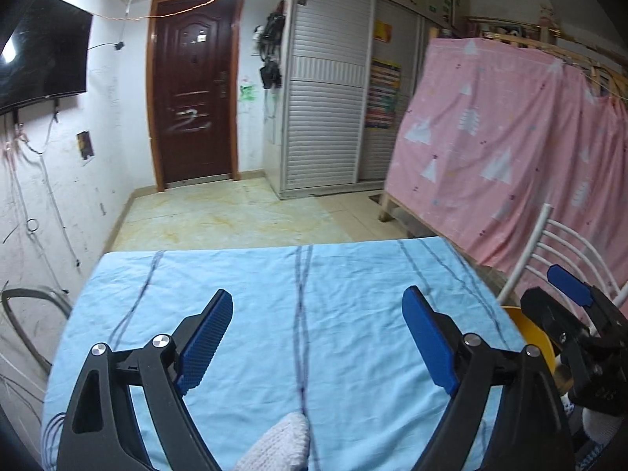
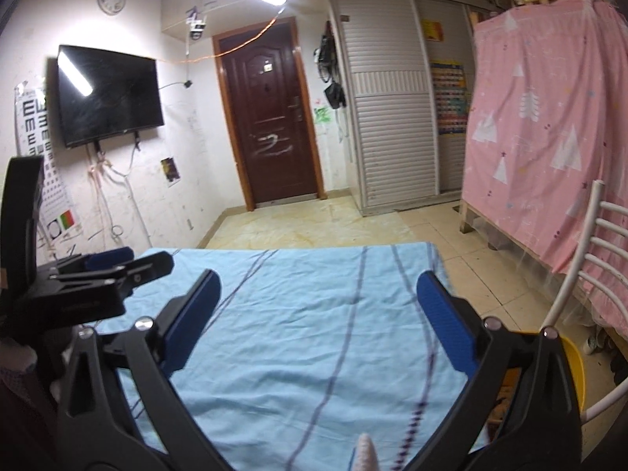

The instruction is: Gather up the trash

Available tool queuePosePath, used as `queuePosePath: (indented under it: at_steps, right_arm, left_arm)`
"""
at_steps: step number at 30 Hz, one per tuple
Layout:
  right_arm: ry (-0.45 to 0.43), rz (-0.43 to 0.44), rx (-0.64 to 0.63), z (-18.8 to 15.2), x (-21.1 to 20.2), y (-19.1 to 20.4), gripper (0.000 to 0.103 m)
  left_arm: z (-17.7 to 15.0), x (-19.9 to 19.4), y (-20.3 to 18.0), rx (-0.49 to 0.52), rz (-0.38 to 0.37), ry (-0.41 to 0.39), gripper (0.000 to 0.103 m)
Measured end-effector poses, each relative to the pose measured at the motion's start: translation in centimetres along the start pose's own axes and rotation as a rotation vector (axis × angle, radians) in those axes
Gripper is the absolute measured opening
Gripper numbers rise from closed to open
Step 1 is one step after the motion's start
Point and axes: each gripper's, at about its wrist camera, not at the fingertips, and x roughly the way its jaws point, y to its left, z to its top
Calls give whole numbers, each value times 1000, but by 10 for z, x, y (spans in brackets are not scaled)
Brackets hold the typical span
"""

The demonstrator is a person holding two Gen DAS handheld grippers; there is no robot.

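My left gripper (image 1: 318, 298) stands open over a table under a light blue striped cloth (image 1: 274, 274), with nothing between its blue pads. My right gripper (image 2: 318, 280) is open too and holds nothing above the same cloth (image 2: 314, 314). Each gripper shows in the other's view: the right gripper (image 1: 567, 294) at the right edge, the left gripper (image 2: 114, 265) at the left. A yellow bin (image 2: 574, 365) stands beside the table's right side, also seen as the yellow bin (image 1: 530, 329); its contents are mostly hidden. A white knitted thing (image 1: 282, 443) pokes in at the bottom edge.
A white metal chair (image 2: 585, 259) stands right of the bin. A pink-draped wooden frame (image 2: 549, 137) fills the right side. Beyond the table lie a tiled floor (image 2: 314, 227), a brown door (image 2: 271, 117) and a slatted wardrobe (image 2: 388, 117). A TV (image 2: 110, 94) hangs on the left wall.
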Motion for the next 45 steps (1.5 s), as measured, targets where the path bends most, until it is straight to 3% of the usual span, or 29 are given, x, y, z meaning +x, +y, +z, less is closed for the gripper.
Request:
queuePosePath:
  at_steps: [10,45]
  right_arm:
    - [19,34,-55,2,10,35,96]
    - [29,48,-105,7,18,65,96]
  left_arm:
    - [-4,-11,31,-39,79,-20,80]
    - [-12,-7,62,-99,105,-7,86]
